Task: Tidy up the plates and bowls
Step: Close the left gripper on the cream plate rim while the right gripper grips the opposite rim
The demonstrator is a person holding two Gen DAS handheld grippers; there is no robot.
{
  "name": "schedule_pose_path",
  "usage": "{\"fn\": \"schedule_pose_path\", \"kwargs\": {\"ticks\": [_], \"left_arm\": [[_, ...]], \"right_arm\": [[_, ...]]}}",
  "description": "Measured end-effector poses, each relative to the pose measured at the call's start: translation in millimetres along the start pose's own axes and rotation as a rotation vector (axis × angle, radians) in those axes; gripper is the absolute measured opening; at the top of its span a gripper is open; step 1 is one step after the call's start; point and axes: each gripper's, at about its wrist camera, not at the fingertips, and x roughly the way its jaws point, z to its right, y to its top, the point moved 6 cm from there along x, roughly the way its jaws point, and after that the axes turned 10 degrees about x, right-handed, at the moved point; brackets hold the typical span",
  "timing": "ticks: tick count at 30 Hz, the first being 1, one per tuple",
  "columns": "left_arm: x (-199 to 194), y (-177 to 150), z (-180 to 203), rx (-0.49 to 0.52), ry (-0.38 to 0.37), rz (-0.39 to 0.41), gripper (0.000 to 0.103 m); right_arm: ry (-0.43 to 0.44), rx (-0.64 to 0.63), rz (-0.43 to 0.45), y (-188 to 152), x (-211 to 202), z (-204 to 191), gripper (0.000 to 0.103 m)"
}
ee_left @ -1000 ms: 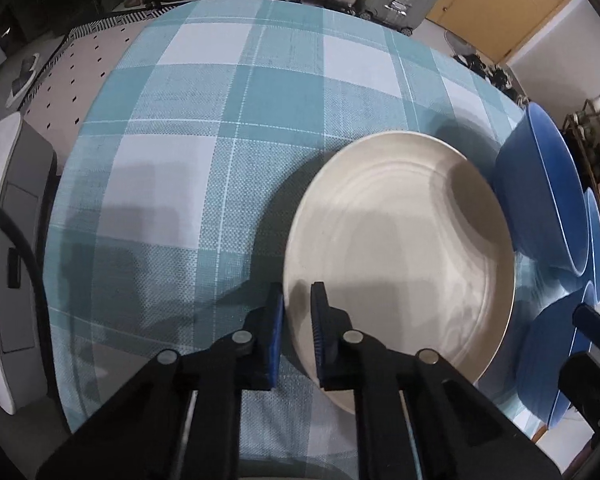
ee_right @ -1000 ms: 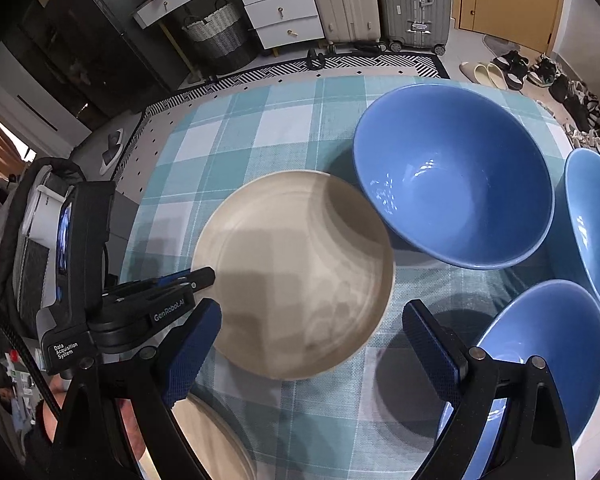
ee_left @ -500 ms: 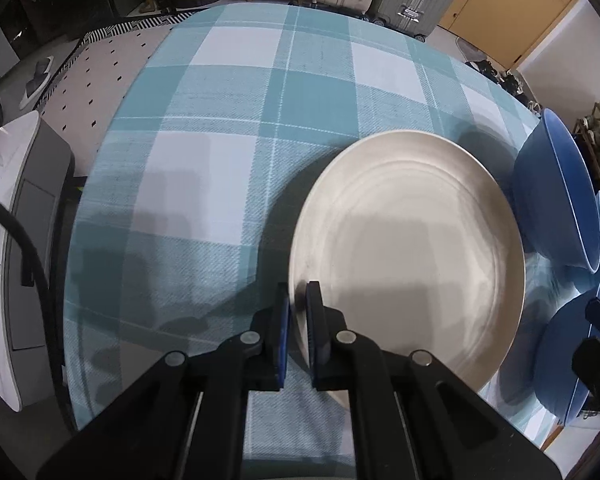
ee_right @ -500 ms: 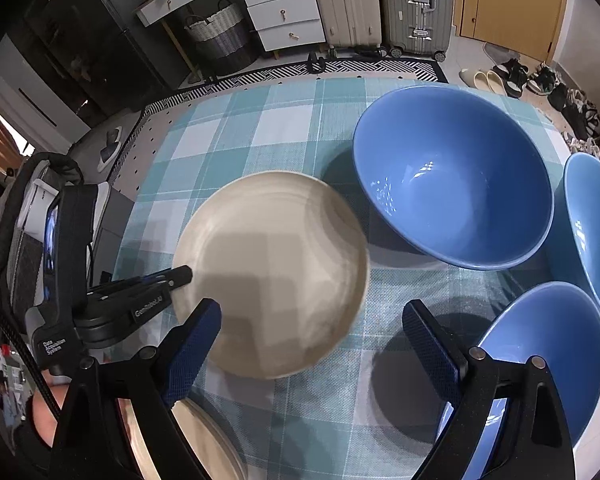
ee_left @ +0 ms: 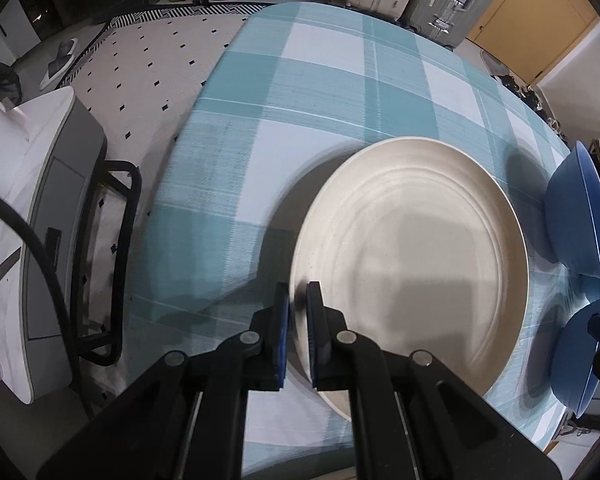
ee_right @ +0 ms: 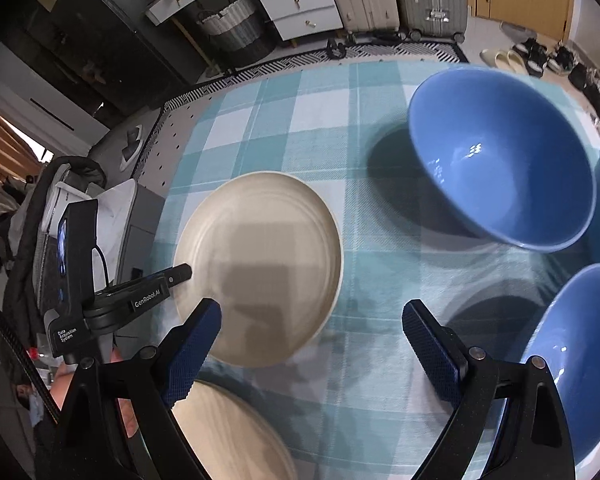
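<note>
The left gripper [ee_left: 297, 336] has its jaws clamped on the rim of a cream plate [ee_left: 412, 264] held above the checked counter [ee_left: 324, 80]. The right gripper [ee_right: 312, 344] hangs wide open and empty. A second plate [ee_right: 224, 432] lies nearer, and 3 blue bowls [ee_right: 500, 168] stand unstacked, so most sorting looks undone.
</note>
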Motion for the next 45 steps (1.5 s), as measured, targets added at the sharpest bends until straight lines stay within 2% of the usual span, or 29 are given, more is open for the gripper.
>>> {"fn": "schedule_pose_path", "kwargs": {"ticks": [4,7,10,14,16,19,23,27,32,33,34,39,43,45], "left_arm": [[-0.1,-1.4,-3.3,0.012,0.006,-0.004,0.005],[0.4,-1.9,-5.0,0.005,-0.007,-0.005,0.005],[0.4,-1.4,-5.4,0.006,-0.014,-0.004,0.005],[-0.2,-1.4,-5.8,0.016,-0.016,0.003,0.005],[-0.4,-1.8,-5.6,0.016,-0.02,0.004,0.005],[0.0,-1.9,-6.1,0.02,-0.024,0.005,0.005],[0.3,-2.2,-6.7,0.018,-0.032,0.008,0.005],[0.5,-2.0,-6.7,0.024,-0.03,0.001,0.005],[0.6,-1.6,-7.5,0.021,-0.047,-0.002,0.005],[0.3,-2.0,-7.2,0.018,-0.05,0.0,0.005],[0.4,-2.3,-7.4,0.015,-0.054,0.001,0.005],[1.4,-1.9,-8.2,0.003,-0.067,0.0,0.005],[2.4,-0.2,-10.9,-0.035,-0.075,0.006,0.005],[2.2,0.2,-11.0,-0.033,-0.063,0.012,0.005]], "right_arm": [[0.022,0.028,-0.067,-2.9,14.5,-5.8,0.093],[0.04,0.07,-0.124,-2.2,29.3,-9.9,0.085],[0.011,0.074,-0.131,-0.9,38.0,-11.2,0.085],[-0.075,0.024,-0.117,-0.2,52.6,-10.8,0.085],[-0.082,0.032,-0.102,2.4,57.9,-7.7,0.085],[-0.087,0.054,-0.105,5.0,66.8,-1.3,0.074],[-0.071,0.03,-0.153,4.2,85.3,-6.4,0.061],[-0.093,0.049,-0.13,8.1,92.7,-4.4,0.059],[-0.11,0.036,-0.126,7.5,102.8,-5.0,0.047],[-0.1,0.035,-0.111,8.9,103.0,-6.4,0.043],[-0.097,0.031,-0.106,9.6,103.8,-6.8,0.035],[-0.098,0.028,-0.06,14.4,105.0,-8.6,0.033],[-0.126,-0.012,-0.057,14.0,107.7,-12.4,0.026],[-0.143,-0.044,-0.075,12.6,108.3,-12.5,0.018]]}}
